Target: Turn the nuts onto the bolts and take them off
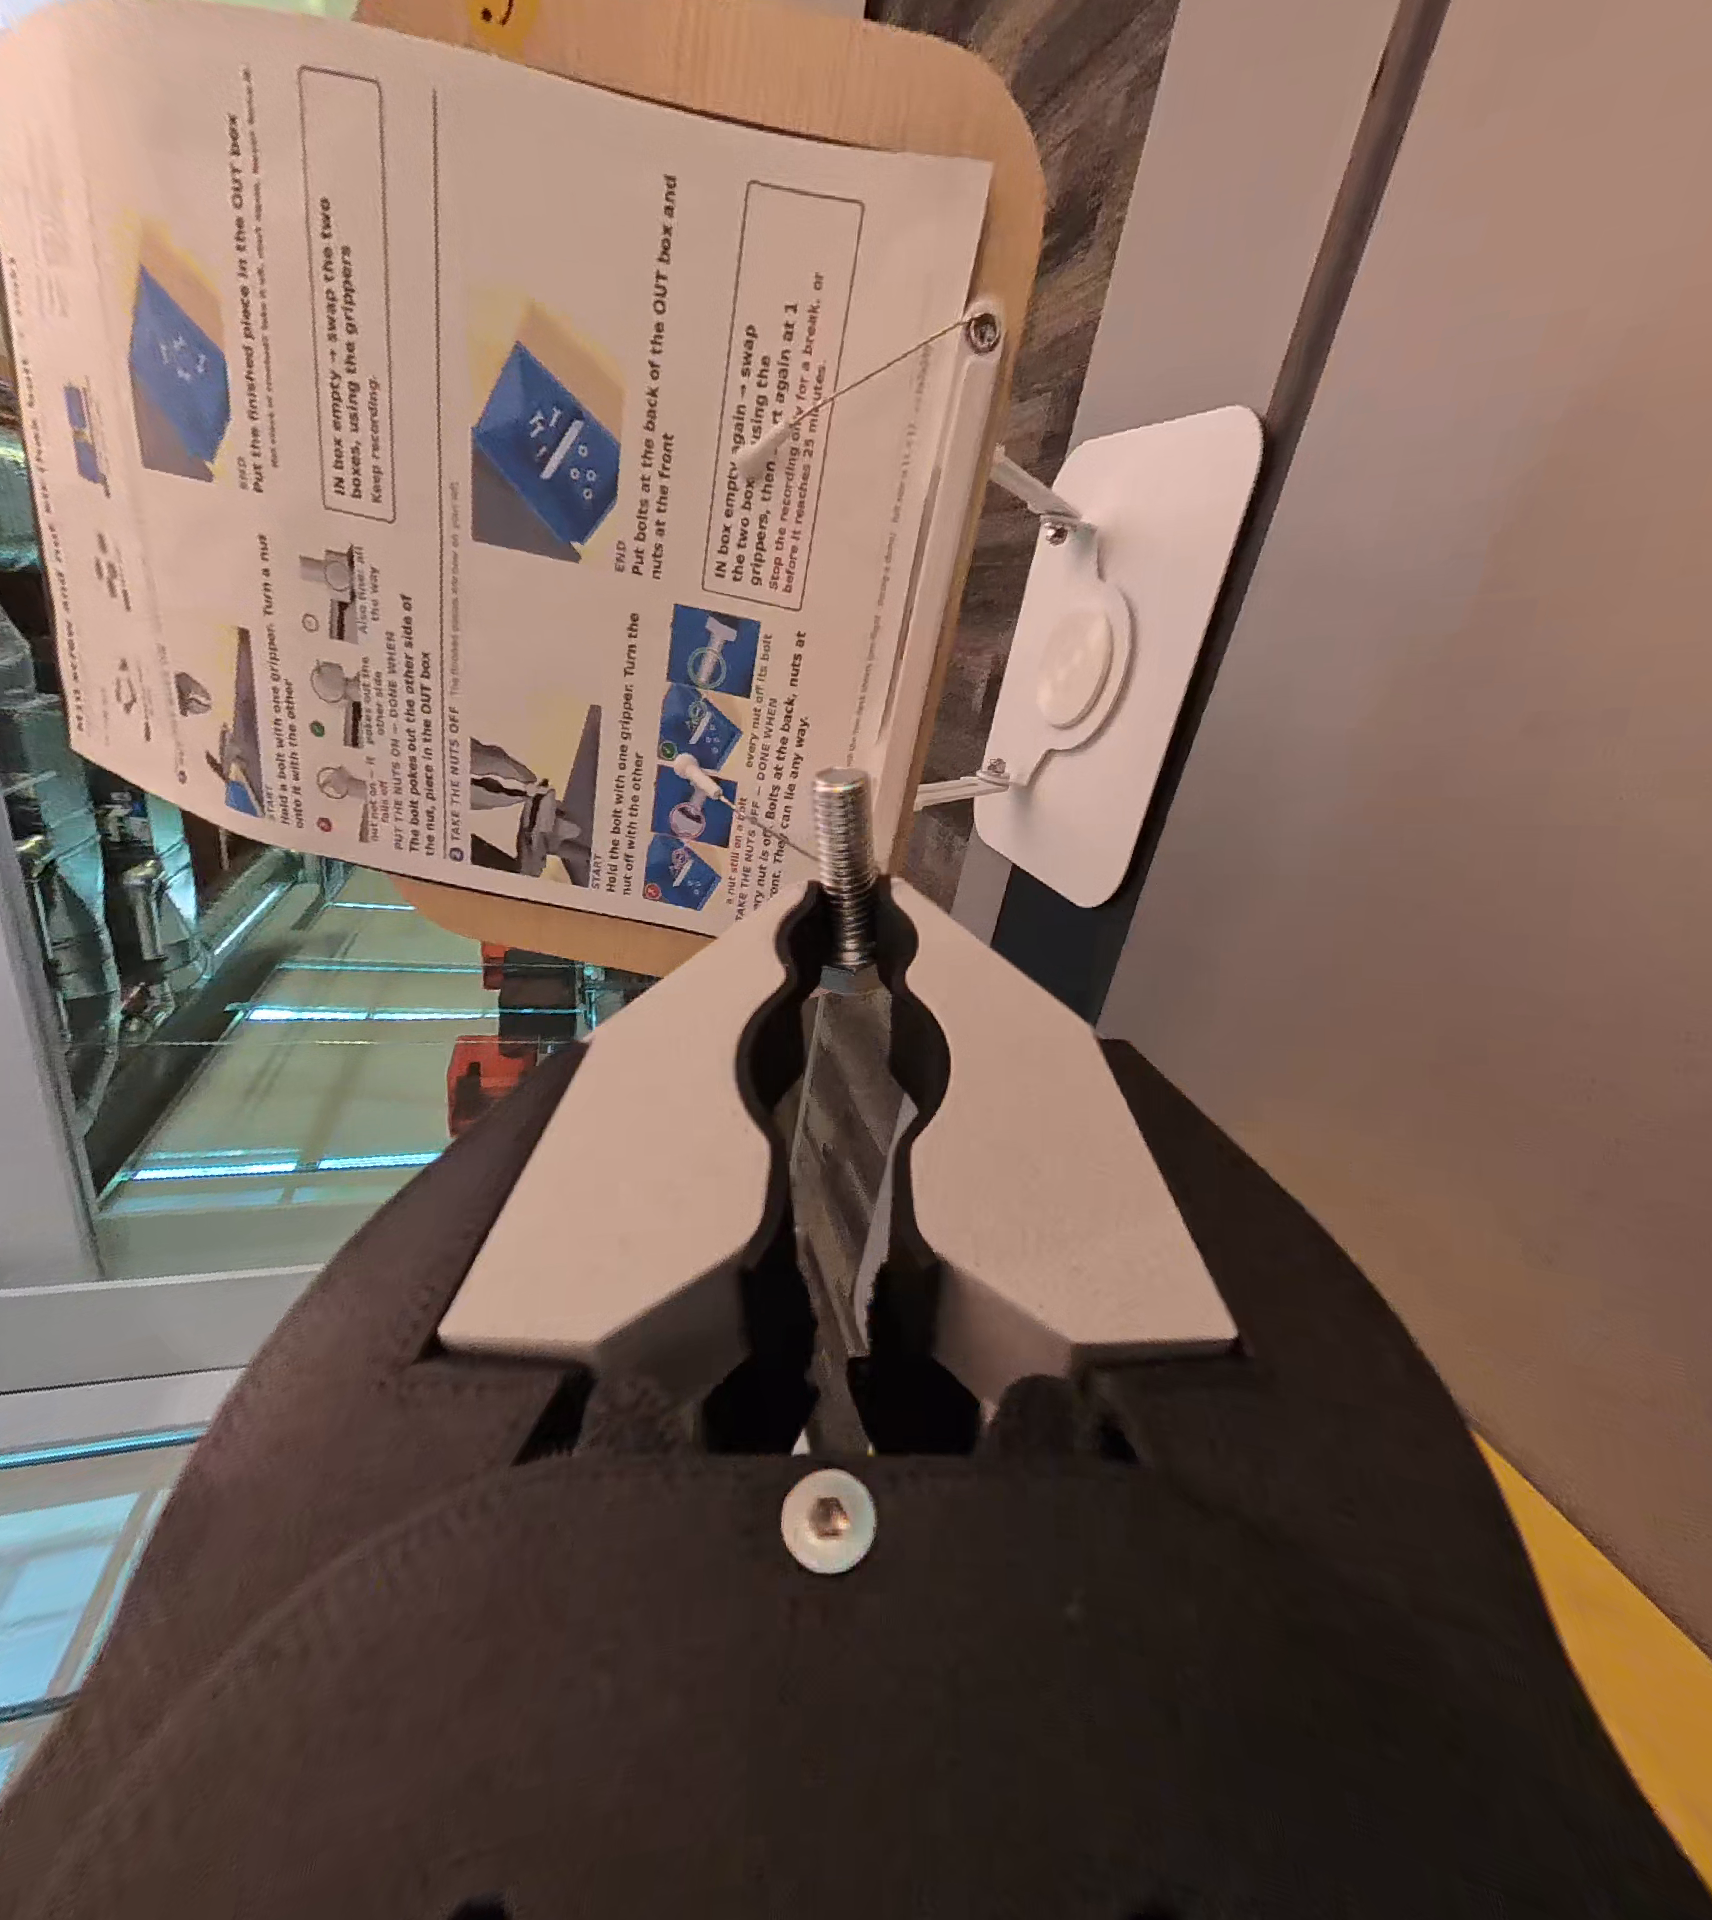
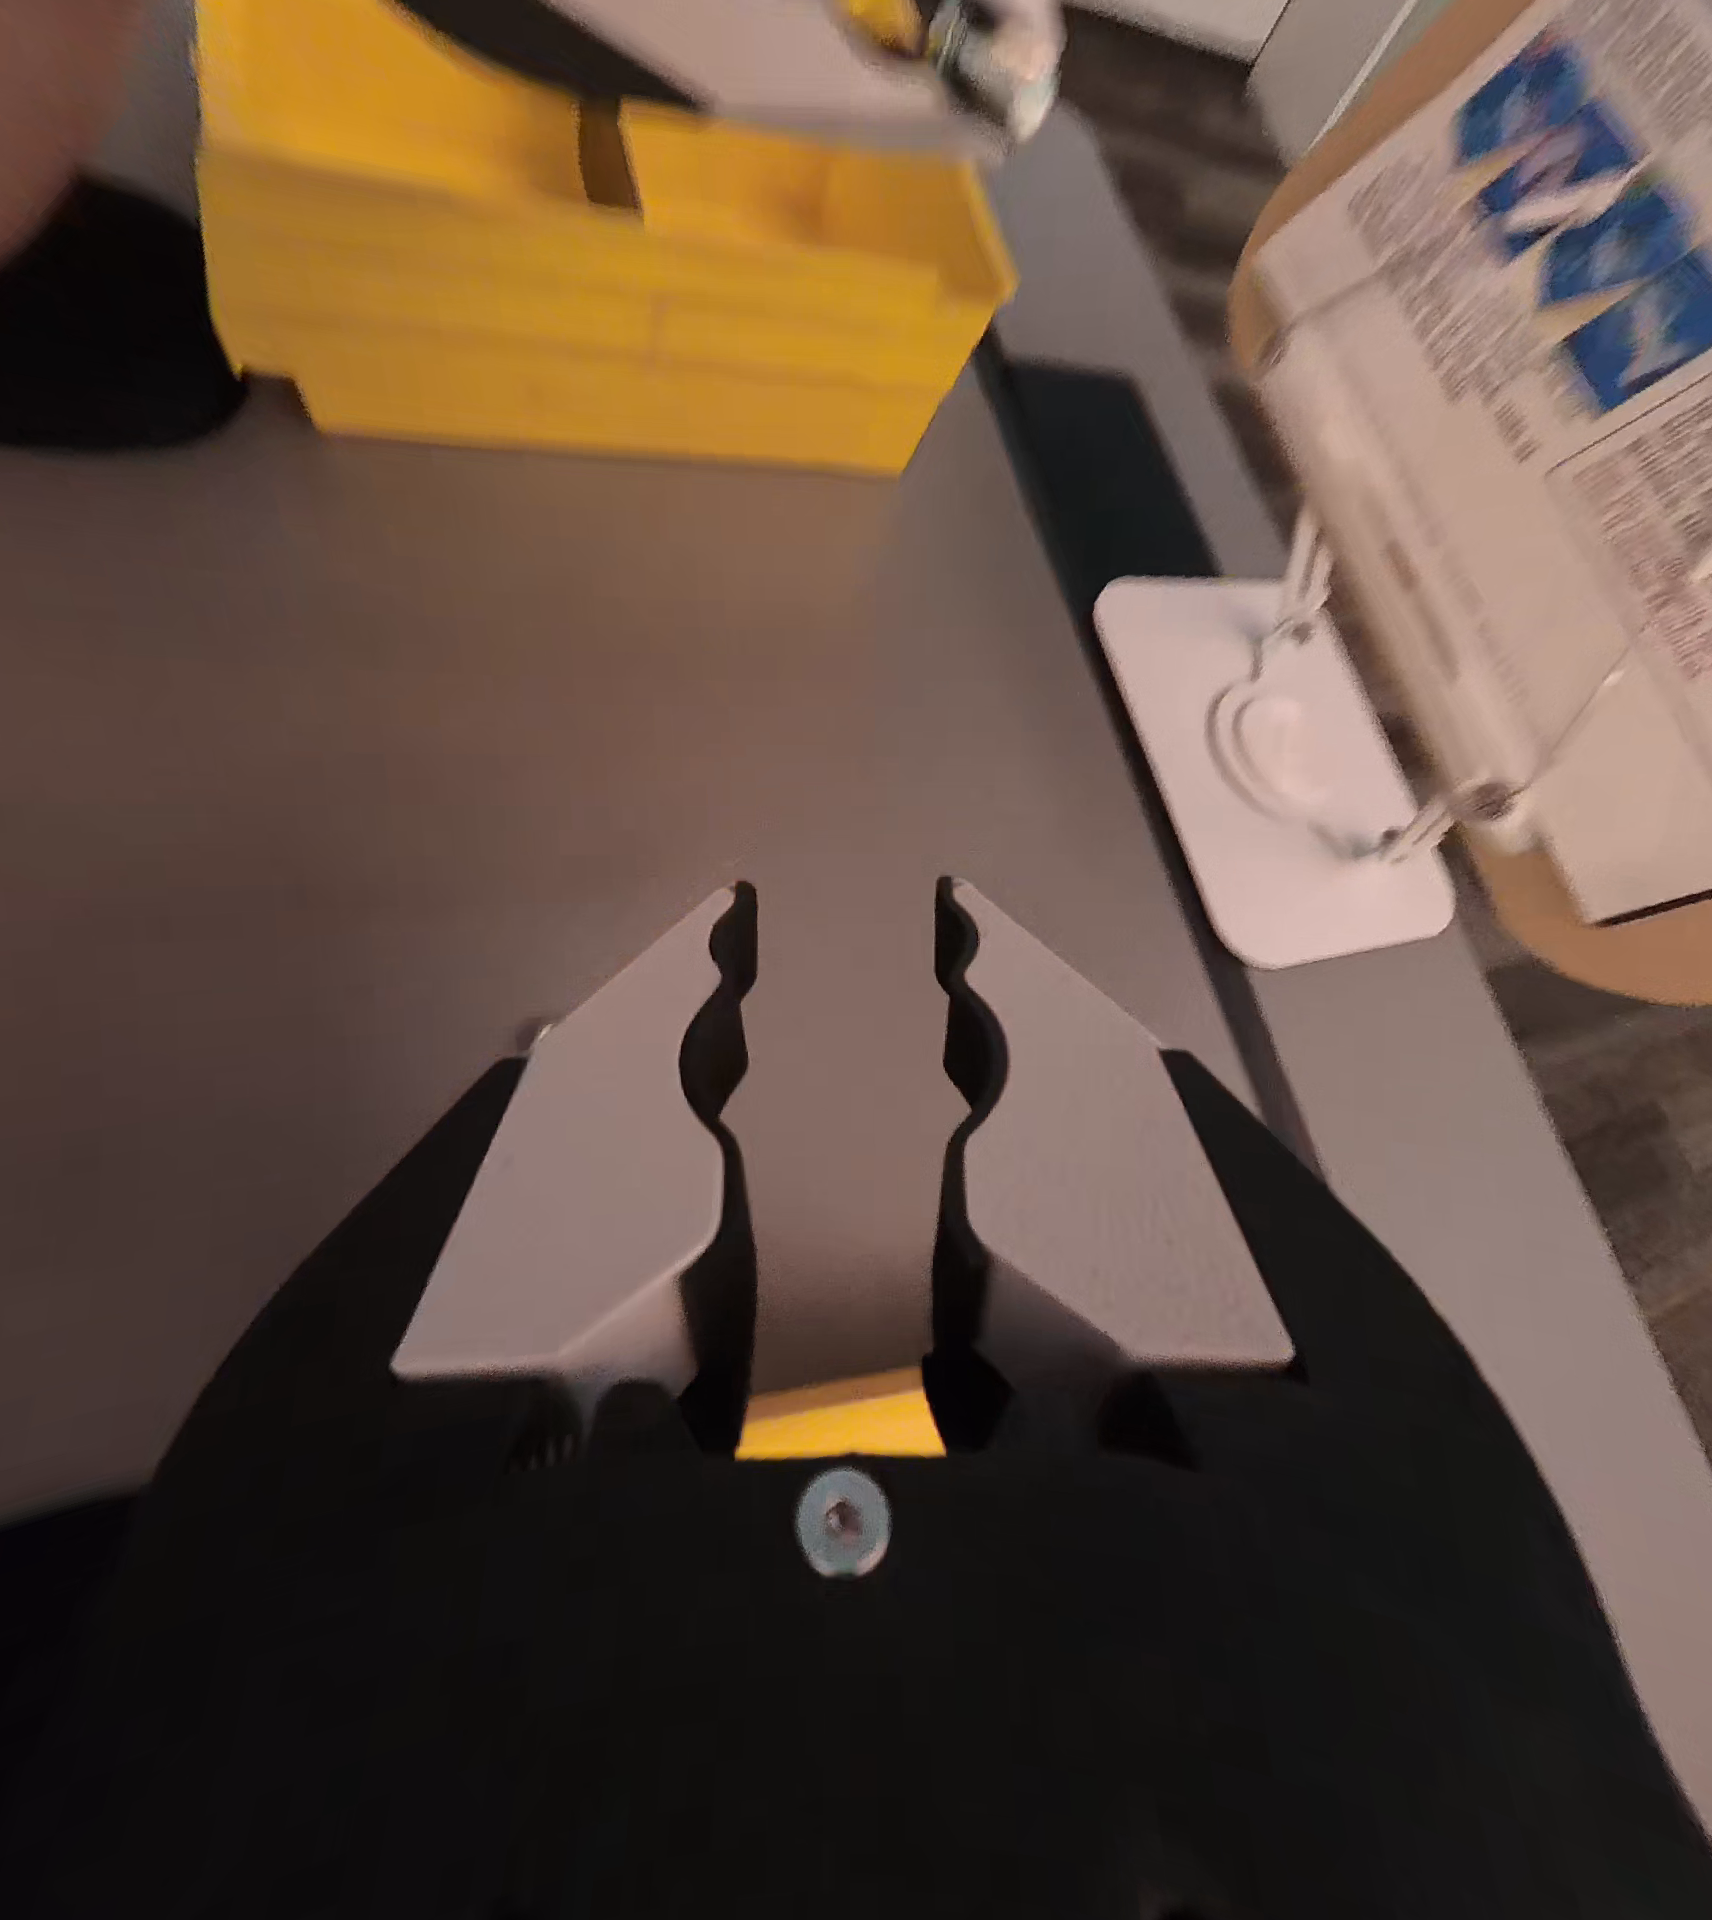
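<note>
Silver bolt (image 1: 844, 862) clamped between tips of left gripper (image 1: 847, 914), threaded end poking out past fingers, head inside jaws; no nut visible on thread; printed instruction sheet (image 1: 478, 416) on wooden board behind; right gripper (image 2: 847, 904) spread apart, empty, over grey table (image 2: 416, 675); yellow bin (image 2: 571, 291) beyond it; left gripper with bolt blurred at top edge of right wrist view.
</note>
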`<state>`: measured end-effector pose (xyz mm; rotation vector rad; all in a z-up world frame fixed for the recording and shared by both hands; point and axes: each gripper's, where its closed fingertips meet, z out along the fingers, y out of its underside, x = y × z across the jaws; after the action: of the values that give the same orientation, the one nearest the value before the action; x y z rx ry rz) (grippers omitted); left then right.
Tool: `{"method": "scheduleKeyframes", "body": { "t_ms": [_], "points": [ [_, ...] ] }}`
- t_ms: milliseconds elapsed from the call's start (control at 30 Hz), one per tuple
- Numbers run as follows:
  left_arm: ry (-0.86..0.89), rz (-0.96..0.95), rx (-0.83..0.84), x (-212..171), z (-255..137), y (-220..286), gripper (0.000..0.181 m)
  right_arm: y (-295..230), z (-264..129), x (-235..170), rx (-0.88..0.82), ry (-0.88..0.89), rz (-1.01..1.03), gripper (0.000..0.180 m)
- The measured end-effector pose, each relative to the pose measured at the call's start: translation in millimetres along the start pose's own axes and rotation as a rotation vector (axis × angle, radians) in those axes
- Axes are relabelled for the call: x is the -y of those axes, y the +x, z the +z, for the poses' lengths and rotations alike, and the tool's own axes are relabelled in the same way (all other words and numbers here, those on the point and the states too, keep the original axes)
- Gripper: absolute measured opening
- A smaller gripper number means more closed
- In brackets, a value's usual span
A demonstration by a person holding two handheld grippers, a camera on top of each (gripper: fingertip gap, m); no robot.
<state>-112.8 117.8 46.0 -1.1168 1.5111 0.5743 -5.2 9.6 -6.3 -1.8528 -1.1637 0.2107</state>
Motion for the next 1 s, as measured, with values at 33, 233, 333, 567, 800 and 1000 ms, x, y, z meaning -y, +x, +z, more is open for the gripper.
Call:
{"method": "scheduleKeyframes", "body": {
  "t_ms": [33, 233, 333, 567, 800, 1000],
  "points": [
    [0.006, -0.008, -0.011, 0.4, -0.6, 0.5, 0.008, -5.1, 3.1, -8.9, 0.031, -0.053, 0.008, 0.034],
    [0.045, -0.142, -0.058, -12.5, -7.5, -13.1, 0.007, -43.6, 34.0, -62.9, 0.167, -0.448, -0.046, 0.037],
    [0.03, -0.169, -0.047, -24.3, -10.3, -22.6, 0.008, -63.4, 47.9, -88.1, 0.224, -0.634, -0.132, 0.038],
    [0.024, -0.209, -0.052, -36.1, -10.7, -30.0, 0.008, -102.5, 67.8, -101.3, 0.39, -0.714, -0.225, 0.035],
    [0.031, -0.196, -0.075, -31.8, -11.4, -25.1, 0.007, -104.1, 76.0, -105.8, 0.387, -0.713, -0.299, 0.029],
    [0.041, -0.195, -0.085, -28.8, -13.5, -23.9, 0.007, -102.1, 81.3, -109.4, 0.387, -0.713, -0.294, 0.022]
  ]
}}
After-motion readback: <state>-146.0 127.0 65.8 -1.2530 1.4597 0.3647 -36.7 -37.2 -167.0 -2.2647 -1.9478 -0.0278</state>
